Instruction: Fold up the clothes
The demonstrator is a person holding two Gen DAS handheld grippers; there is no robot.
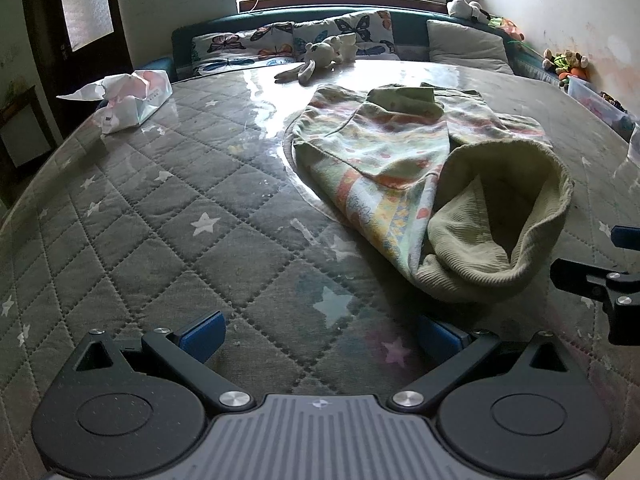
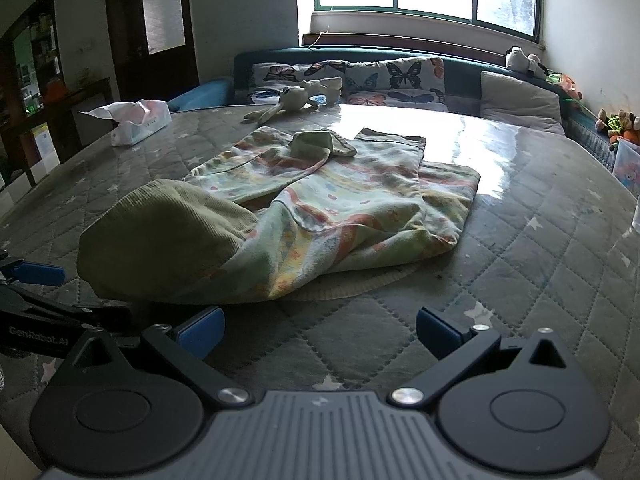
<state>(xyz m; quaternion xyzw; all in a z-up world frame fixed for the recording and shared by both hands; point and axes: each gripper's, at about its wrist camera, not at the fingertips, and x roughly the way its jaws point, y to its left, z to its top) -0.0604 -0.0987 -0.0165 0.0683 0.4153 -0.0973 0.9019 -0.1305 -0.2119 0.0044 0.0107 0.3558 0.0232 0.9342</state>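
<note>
A small pastel patterned garment with pale green ribbed cuffs (image 1: pixel 392 160) lies crumpled on a grey quilted star-print table cover (image 1: pixel 180 220). Its wide ribbed hem (image 1: pixel 492 240) gapes toward me. It also shows in the right wrist view (image 2: pixel 328 208). My left gripper (image 1: pixel 320 336) is open and empty, hovering over the cover just in front of the hem. My right gripper (image 2: pixel 320 334) is open and empty, just in front of the garment's near edge. The right gripper shows at the right edge of the left wrist view (image 1: pixel 612 280), and the left one at the left edge of the right wrist view (image 2: pixel 36 280).
A tissue pack (image 1: pixel 128 98) lies at the far left of the table. A plush rabbit (image 1: pixel 320 58) lies at the far edge. A sofa with butterfly cushions (image 2: pixel 392 80) stands behind, under the window. Toys and a plastic box (image 2: pixel 628 164) sit at the right.
</note>
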